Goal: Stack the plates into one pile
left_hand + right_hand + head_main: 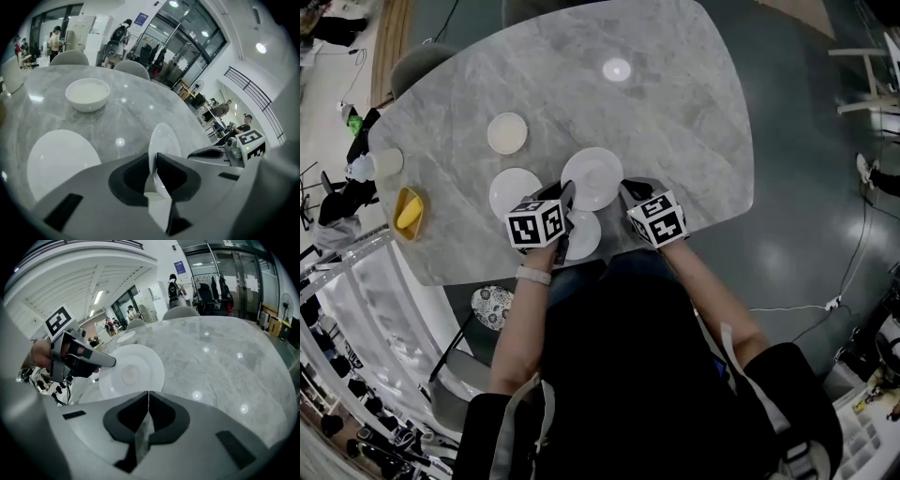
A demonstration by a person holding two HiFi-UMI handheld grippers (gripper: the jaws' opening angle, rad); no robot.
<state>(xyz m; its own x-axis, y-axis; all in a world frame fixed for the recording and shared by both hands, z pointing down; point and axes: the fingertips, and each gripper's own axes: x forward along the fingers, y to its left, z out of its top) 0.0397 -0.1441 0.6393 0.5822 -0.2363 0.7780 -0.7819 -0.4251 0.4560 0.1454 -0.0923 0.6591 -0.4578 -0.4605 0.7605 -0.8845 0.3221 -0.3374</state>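
Pinching a thin white rim, the jaws of the left gripper (pixel 153 159) are clamping on the large plate (pixel 164 138). The plate is showing nearly edge-on between them, as if tipping up off the worktop (pixel 675 112). Seen from overhead, that grip is sitting at about 8 o'clock on the plate's rim. The jaws of the right gripper (pixel 148 397) are pressing together on nothing. They are pointing at the same plate from about 4 o'clock, just beside its rim; whether they are touching it cannot be told.

Moving outward, a near plate (pixel 586 234) is lying at 6 o'clock from the large one, partly under the left gripper. Another plate (pixel 515 192) is lying at 9 o'clock, and a small bowl (pixel 507 132) is sitting at 10 o'clock, well apart. No pile is forming yet.

The hold is catching only a sliver of glazed rim on one side. The plate's weight is therefore likely to be swinging or sliding it out as it rises, dropping it onto the near plate or worktop and chipping either. The clenched right gripper, being so near, could also be nudging the opposite rim and twisting the plate loose.
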